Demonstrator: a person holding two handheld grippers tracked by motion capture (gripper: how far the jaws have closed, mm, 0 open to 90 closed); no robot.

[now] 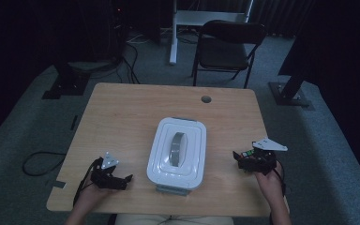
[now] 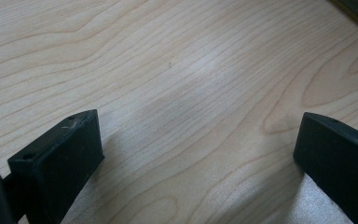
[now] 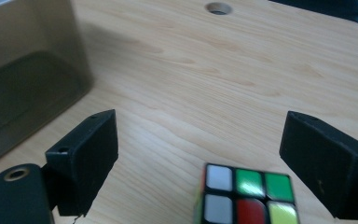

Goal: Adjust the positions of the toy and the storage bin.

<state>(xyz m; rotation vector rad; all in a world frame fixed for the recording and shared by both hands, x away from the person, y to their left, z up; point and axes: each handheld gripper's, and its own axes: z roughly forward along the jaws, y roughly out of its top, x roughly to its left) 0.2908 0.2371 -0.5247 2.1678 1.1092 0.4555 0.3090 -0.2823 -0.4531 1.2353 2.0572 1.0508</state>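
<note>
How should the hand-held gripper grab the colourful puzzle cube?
Take the puzzle cube by two opposite flat sides, coming down from above with the right hand-held gripper. It sits flat on the table between the open jaws, which do not touch it, so they likely just need lowering and closing. Flat parallel faces should give the pads a steady hold; corners would probably slip.

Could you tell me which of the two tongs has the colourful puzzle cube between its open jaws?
The right tongs: the puzzle cube sits between its jaws, while the left tongs frame bare table.
</note>
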